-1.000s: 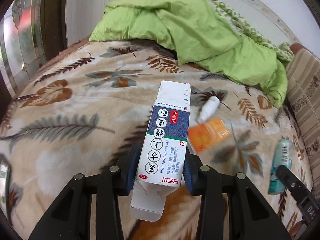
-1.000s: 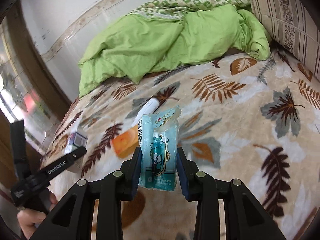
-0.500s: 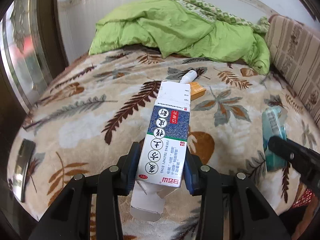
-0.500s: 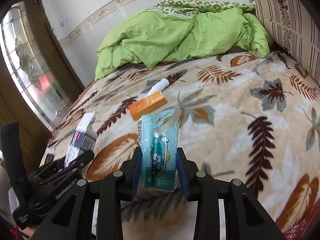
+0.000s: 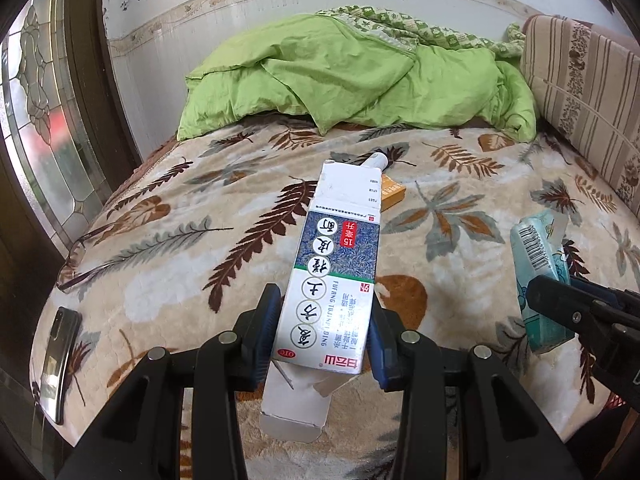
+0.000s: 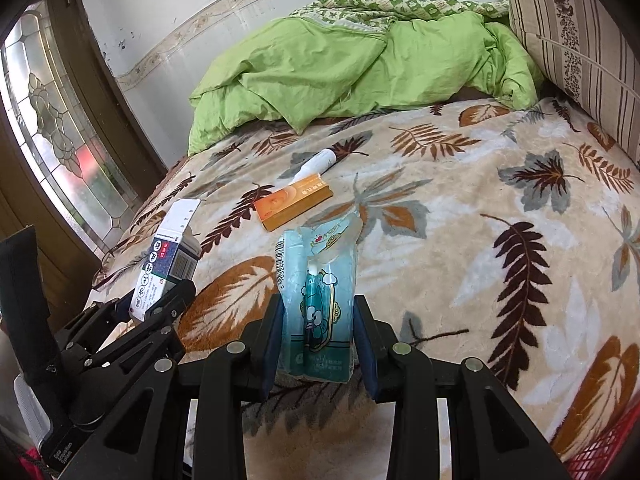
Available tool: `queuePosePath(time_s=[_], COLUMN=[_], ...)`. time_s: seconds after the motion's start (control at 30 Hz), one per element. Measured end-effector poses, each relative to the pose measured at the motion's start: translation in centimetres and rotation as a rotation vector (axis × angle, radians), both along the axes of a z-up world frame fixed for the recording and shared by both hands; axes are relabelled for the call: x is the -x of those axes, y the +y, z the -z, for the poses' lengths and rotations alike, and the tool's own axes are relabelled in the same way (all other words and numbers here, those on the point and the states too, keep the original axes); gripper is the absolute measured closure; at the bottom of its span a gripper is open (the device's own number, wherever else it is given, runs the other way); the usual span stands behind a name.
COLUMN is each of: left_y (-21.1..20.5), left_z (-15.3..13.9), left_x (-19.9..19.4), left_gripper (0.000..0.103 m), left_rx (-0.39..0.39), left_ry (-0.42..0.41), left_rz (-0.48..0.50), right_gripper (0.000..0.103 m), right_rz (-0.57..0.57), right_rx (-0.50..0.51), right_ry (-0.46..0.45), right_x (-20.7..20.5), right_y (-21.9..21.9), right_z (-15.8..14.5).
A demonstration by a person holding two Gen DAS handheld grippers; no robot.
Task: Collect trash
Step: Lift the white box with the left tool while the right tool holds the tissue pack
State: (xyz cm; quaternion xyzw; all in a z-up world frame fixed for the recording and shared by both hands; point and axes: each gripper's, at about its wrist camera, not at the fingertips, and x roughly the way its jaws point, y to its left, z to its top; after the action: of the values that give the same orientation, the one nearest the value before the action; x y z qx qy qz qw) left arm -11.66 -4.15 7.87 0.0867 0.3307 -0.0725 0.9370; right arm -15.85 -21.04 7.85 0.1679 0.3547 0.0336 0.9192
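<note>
Right gripper (image 6: 319,340) clamps teal packet (image 6: 318,308) above leaf-print blanket (image 6: 460,240).

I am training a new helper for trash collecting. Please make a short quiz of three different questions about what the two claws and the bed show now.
1. True or false: the left claw is shut on a white and blue carton.
2. Which does the right claw hold? A) an orange box B) a teal packet C) a white tube
3. Fill in: the orange box lies on the blanket right beside a white ____.

Key
1. True.
2. B: the teal packet sits between the pads.
3. Tube; its near end looks to be touching the box.
</note>
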Motion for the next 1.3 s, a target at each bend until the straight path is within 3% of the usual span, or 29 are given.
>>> queuePosePath(time_s=[1.3], left_y=[-0.81], left_z=[-0.74], left_x=[0.46], left_gripper=[0.064], left_rx=[0.016], left_ry=[-0.040], left_rz=[0.044], right_gripper=[0.067], right_rz=[0.033], right_rx=[-0.013], right_ry=[0.007], right_x=[-0.31], right_y=[-0.53], right_z=[0.15])
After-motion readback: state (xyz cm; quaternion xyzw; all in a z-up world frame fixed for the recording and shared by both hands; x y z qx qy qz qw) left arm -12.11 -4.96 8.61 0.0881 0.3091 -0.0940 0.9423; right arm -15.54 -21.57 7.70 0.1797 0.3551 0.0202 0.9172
